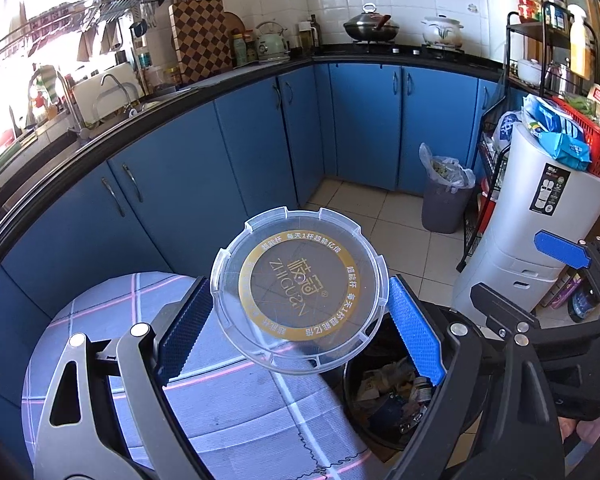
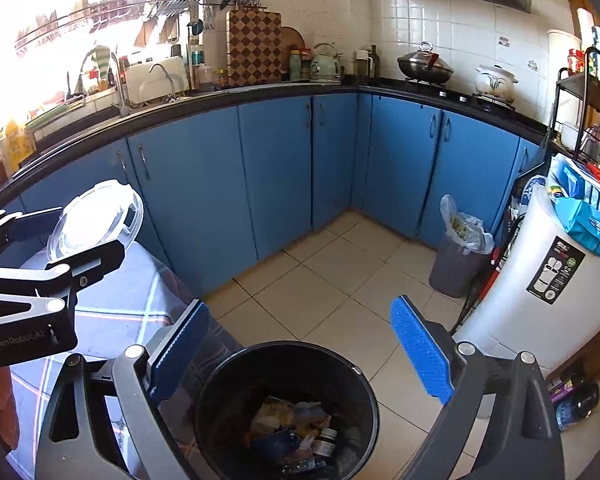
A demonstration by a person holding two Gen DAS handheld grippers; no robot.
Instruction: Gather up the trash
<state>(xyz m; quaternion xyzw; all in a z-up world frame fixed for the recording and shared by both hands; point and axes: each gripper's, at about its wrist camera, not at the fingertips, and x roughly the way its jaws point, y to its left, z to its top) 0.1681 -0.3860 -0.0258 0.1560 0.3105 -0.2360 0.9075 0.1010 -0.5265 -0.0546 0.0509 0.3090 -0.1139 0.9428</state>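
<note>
Left tongs clamped a clear round lid printed "ZHIGUAN", held above the plaid counter; right tongs gaped empty over the black bin at six o'clock.

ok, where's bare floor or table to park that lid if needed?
Bare: floor tiles between the blue cabinets and black bin; checked table under the left gripper, which holds the clear lid. Crowded: the white unit's top, and the rack.
</note>
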